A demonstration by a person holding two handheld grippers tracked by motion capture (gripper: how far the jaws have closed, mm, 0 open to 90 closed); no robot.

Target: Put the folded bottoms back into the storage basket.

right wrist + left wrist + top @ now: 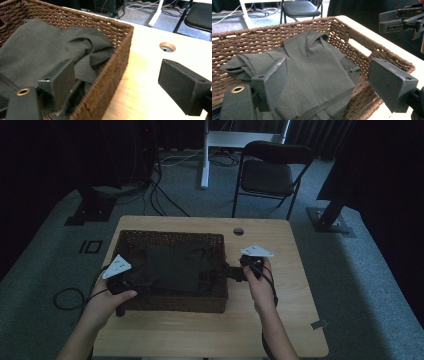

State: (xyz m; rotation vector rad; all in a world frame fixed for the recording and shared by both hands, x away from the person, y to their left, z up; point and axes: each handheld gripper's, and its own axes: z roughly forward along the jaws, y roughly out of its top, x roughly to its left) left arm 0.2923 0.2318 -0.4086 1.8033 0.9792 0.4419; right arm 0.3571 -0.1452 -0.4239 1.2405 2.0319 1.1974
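Note:
A brown wicker basket (170,234) stands on the wooden table (210,330) with a dark grey folded cloth (175,267) lying inside. My left gripper (142,282) is at the basket's left end, open, its jaws low over the cloth (312,65) and nothing between them. My right gripper (229,272) is at the basket's right end, open. In the right gripper view its jaws straddle the basket's wall (117,62), one inside beside the cloth (37,50), the other over bare table. The left gripper view shows the right gripper (402,18) at the upper right.
A round cable hole (238,231) is in the table behind the basket's right corner. A black folding chair (270,170) and a white desk leg (204,155) stand on the carpet beyond. Cables lie on the floor at the left.

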